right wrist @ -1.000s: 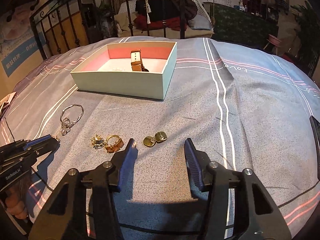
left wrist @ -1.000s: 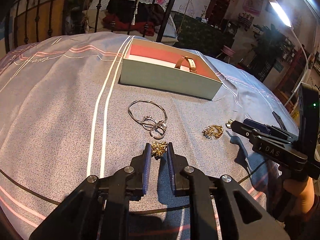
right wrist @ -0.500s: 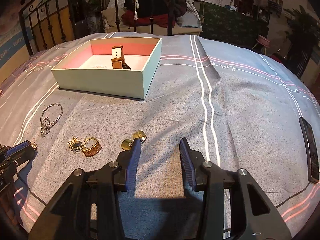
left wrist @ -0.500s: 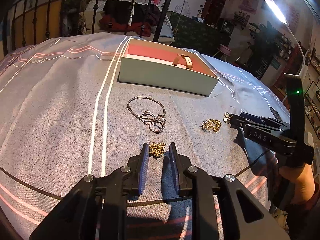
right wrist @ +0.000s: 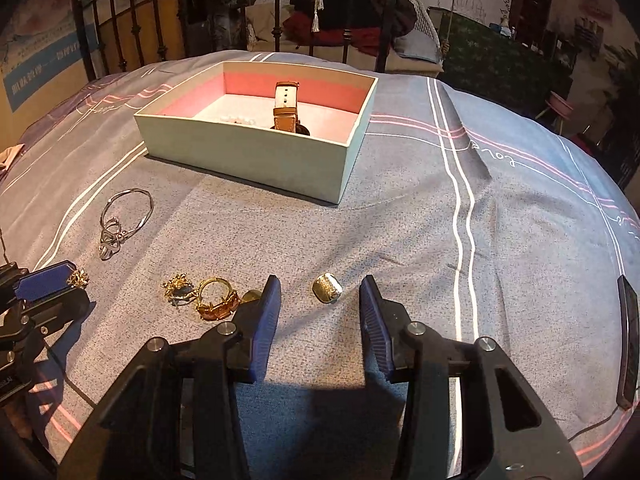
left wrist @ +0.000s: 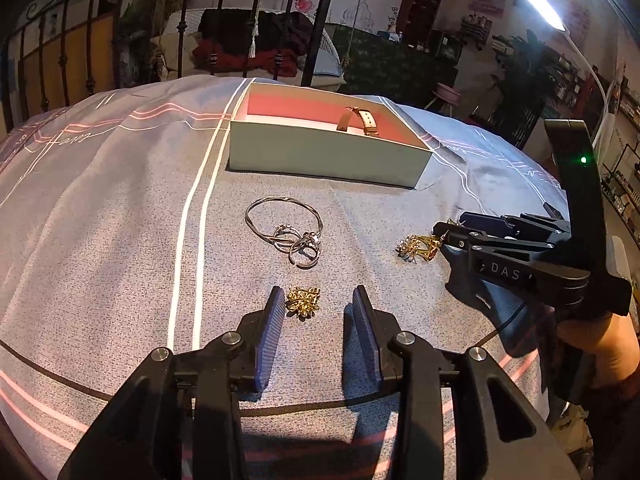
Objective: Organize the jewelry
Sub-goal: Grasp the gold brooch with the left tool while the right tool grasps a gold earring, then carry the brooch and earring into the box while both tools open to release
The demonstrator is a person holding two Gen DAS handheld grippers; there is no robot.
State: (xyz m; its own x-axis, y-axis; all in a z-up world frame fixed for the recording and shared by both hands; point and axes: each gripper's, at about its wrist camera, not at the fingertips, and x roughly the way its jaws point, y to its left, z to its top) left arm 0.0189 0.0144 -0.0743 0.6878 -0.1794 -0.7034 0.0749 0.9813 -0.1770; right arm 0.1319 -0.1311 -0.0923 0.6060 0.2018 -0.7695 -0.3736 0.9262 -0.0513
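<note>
My left gripper [left wrist: 319, 300] is open, low over the bedspread, with a gold brooch [left wrist: 303, 300] between its fingertips, nearer the left one. My right gripper [right wrist: 320, 292] is open around a square gold earring [right wrist: 327, 287]; a second earring [right wrist: 251, 295] peeks out beside its left finger. A gold ring [right wrist: 216, 299] and a gold ornament [right wrist: 177, 285] lie left of it. A silver bangle with rings [left wrist: 289, 229] lies ahead of the left gripper. The mint box [left wrist: 324, 154] with pink lining holds a tan watch [right wrist: 285, 107].
All lies on a grey striped bedspread [right wrist: 400, 220]. A black metal bed rail [left wrist: 280, 20] stands behind the box. A dark flat object [right wrist: 628, 336] lies at the right edge of the right wrist view. The right gripper shows in the left wrist view [left wrist: 448, 236].
My left gripper has opened wider around the gold brooch. My right gripper has moved left and forward, so one square earring now lies between its fingers.
</note>
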